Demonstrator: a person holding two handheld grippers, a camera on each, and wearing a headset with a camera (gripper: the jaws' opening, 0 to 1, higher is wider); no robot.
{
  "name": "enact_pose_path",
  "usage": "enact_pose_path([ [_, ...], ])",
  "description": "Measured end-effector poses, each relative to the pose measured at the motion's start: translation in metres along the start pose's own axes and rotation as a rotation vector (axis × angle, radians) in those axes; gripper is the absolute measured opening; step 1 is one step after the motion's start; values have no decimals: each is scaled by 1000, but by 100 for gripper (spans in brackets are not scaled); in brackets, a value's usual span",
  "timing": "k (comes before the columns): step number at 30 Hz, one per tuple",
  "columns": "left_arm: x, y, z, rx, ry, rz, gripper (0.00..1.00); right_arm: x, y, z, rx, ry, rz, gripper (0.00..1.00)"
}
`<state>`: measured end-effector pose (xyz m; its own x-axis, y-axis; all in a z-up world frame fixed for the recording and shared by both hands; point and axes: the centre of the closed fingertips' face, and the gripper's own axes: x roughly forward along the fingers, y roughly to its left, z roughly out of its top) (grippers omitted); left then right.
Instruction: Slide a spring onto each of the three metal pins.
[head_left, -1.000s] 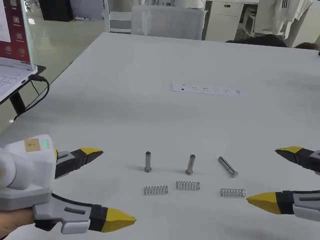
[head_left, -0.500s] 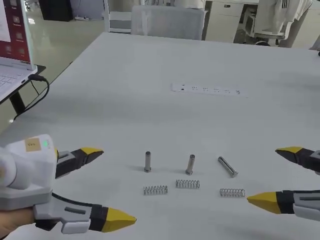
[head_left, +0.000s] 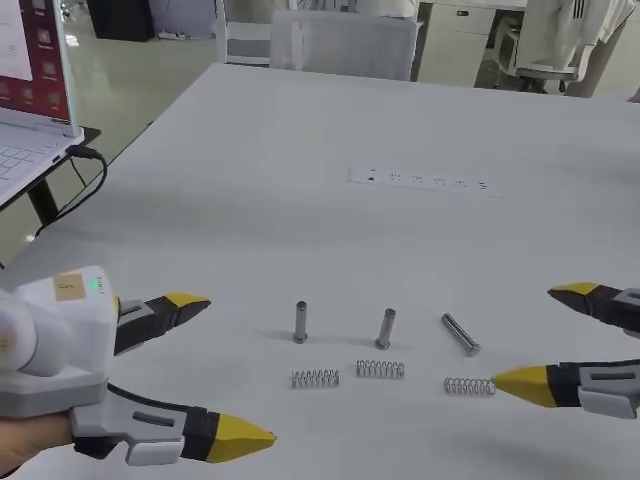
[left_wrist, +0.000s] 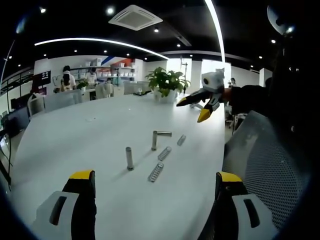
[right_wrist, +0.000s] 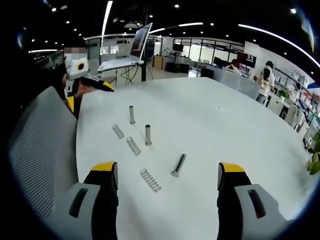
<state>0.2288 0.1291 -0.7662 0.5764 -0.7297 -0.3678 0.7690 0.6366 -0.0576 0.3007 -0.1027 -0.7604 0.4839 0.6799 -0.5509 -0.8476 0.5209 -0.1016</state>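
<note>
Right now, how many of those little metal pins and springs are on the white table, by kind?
Metal pins: 3 (two upright, one lying flat)
Springs: 3 (all lying loose)
Total: 6

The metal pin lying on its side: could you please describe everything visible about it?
The pin is a short cylinder of shiny grey metal with a wider head at one end. It lies flat on the white table, head toward the person, touching nothing else. A spring lies close by, apart; the open right hand-held gripper is beside it.
</note>
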Motion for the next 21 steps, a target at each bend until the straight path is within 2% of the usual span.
enact_pose_path([
  [13,-1,1,1,-2,-6,6,97,24,-18,8,-10,46,-7,75],
  [21,-2,1,1,-6,-12,9,96,46,-26,3,-16,117,-11,69],
])
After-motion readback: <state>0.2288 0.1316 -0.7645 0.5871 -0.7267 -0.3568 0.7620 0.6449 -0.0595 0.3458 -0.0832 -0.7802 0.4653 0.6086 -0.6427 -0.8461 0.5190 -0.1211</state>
